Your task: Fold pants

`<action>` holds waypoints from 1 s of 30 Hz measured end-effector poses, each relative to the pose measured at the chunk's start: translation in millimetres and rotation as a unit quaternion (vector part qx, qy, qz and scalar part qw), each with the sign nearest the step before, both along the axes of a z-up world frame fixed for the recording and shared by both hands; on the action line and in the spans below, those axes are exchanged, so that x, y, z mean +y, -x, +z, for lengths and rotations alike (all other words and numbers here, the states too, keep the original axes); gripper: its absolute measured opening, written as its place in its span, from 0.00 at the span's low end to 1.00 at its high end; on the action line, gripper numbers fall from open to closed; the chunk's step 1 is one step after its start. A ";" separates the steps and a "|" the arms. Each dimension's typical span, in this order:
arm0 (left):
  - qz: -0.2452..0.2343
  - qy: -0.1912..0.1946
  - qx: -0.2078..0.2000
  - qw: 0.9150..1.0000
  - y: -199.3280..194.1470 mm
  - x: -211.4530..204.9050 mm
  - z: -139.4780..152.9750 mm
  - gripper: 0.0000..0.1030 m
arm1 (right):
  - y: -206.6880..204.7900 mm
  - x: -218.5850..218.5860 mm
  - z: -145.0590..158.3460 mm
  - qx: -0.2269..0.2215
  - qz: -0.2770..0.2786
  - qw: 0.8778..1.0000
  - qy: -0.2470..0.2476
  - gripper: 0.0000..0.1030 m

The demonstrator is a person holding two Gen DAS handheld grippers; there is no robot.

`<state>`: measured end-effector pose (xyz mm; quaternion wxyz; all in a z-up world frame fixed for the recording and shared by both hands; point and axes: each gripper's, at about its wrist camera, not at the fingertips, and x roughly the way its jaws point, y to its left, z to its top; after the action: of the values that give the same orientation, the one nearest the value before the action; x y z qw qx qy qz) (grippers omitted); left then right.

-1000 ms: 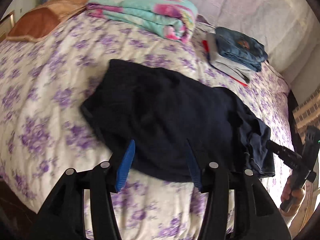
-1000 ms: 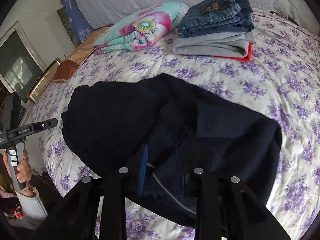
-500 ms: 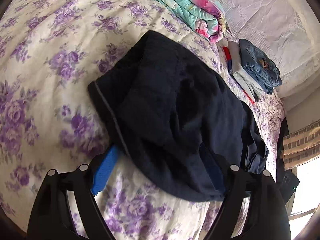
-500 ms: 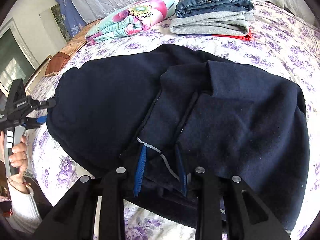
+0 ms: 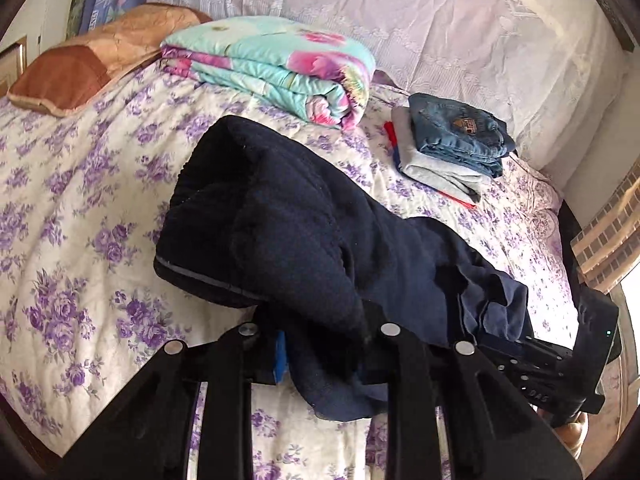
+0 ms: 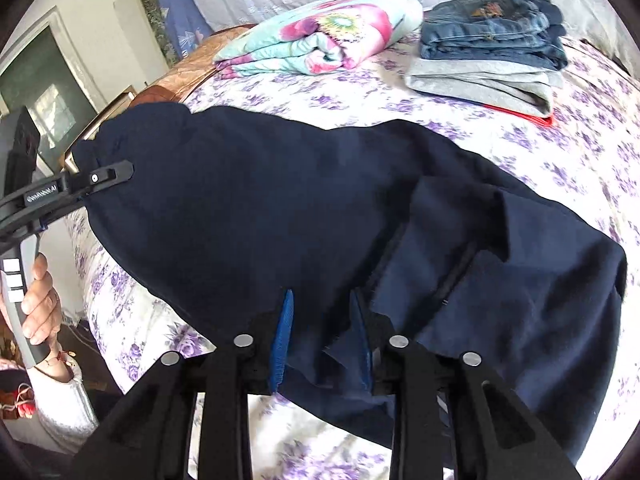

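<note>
Dark navy pants (image 5: 320, 240) lie across a bed with a purple-flowered sheet (image 5: 80, 200). My left gripper (image 5: 324, 356) is shut on the near edge of the pants and holds that end raised; the cloth drapes over its fingers. In the right wrist view the pants (image 6: 320, 208) spread wide and my right gripper (image 6: 322, 340) is shut on their near edge, blue pads (image 6: 282, 336) pressing the fabric. The left gripper also shows in the right wrist view (image 6: 108, 174), at the pants' far left end.
A folded turquoise floral blanket (image 5: 276, 68) and a brown pillow (image 5: 80, 68) lie at the head of the bed. A stack of folded jeans and grey clothes (image 5: 452, 140) sits to the right. A white lace cover (image 5: 400, 20) is behind.
Both grippers have closed on the near edge of the pants. The left end of the pants has lifted off the sheet and bunched up.
</note>
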<state>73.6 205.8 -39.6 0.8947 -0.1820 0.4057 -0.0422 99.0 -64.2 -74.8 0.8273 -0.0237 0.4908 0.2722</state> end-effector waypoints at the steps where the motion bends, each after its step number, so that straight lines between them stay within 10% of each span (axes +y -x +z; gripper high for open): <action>1: -0.005 -0.002 -0.005 1.000 0.5 -3.7 5.4 0.21 | -1.9 10.1 -5.9 0.009 0.013 1.000 0.003 0.08; 5: -0.023 -0.013 -0.011 1.000 -1.6 -14.7 16.5 0.21 | -6.3 38.2 -42.8 0.052 0.039 0.997 0.049 0.08; 14: -0.046 -0.042 -0.028 0.998 -3.4 -40.1 32.8 0.21 | -88.0 33.3 3.4 0.041 -0.022 0.998 0.041 0.09; 21: -0.064 -0.070 -0.020 0.995 -10.1 -57.7 37.4 0.21 | -137.8 50.2 -40.6 0.084 -0.022 0.994 0.068 0.08; 24: -0.082 -0.099 -0.002 0.992 -20.1 -74.1 36.1 0.21 | -127.8 28.7 -18.9 0.093 -0.022 0.995 0.026 0.09; 30: -0.144 -0.166 -0.002 0.976 -28.0 -141.4 44.8 0.21 | -41.3 -92.1 76.6 -0.044 -0.091 0.995 -0.008 0.09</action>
<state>101.6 64.4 5.3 0.8979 0.0294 0.4270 -0.1029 140.3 -156.2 1.8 0.8697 0.0159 0.4516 0.1985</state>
